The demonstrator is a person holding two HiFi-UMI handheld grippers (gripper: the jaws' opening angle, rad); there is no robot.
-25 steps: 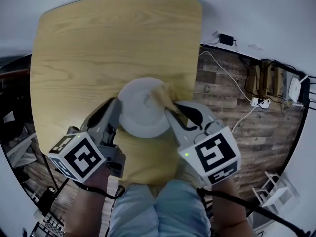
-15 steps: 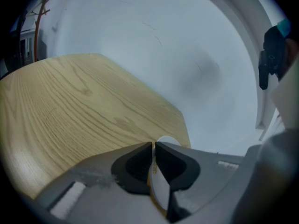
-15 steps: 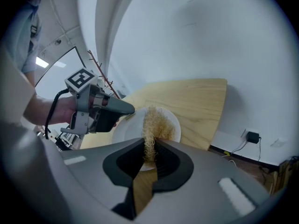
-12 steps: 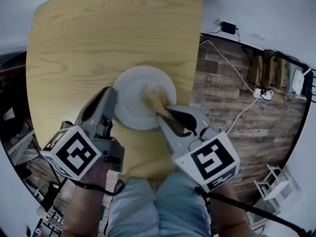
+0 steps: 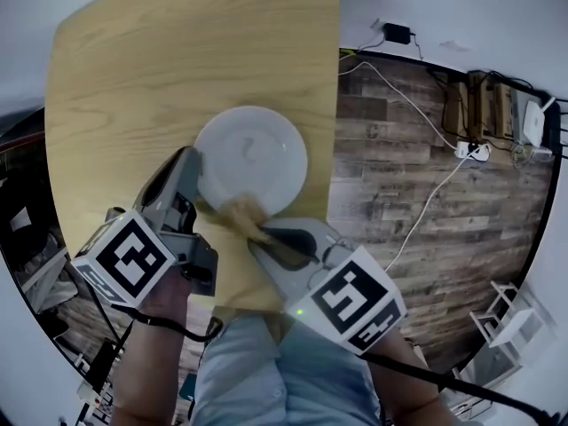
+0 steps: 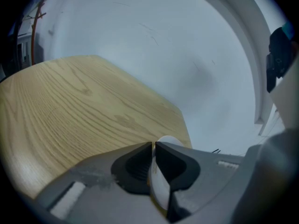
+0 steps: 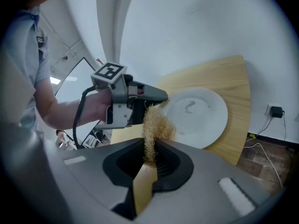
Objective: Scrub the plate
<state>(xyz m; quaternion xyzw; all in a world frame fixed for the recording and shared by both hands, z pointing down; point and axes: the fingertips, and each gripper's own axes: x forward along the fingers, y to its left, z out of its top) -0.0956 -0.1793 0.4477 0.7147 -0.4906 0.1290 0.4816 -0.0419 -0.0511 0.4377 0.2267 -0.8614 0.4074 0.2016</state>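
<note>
A white plate (image 5: 257, 153) lies on the wooden table (image 5: 133, 69) near its right edge, with a small dark squiggle (image 7: 189, 107) at its middle. My left gripper (image 5: 191, 169) is shut on the plate's left rim; the thin white rim (image 6: 161, 183) shows pinched between its dark pads. My right gripper (image 5: 256, 231) is shut on a tan fibrous scrubber (image 5: 240, 211), which sits at the plate's near rim, close to the left gripper. In the right gripper view the scrubber (image 7: 156, 125) sticks up from the jaws in front of the plate (image 7: 201, 120) and the left gripper (image 7: 140, 94).
The table's right edge (image 5: 335, 105) drops to a wood-plank floor (image 5: 408, 193) with white cables and a power strip (image 5: 470, 152). The person's light-blue trousers (image 5: 266, 371) are at the table's near edge. A white wall (image 6: 163, 45) stands behind the table.
The right gripper has swept the scrubber from the plate's far right side across to its near-left rim. The left gripper has kept its grip on the rim.
</note>
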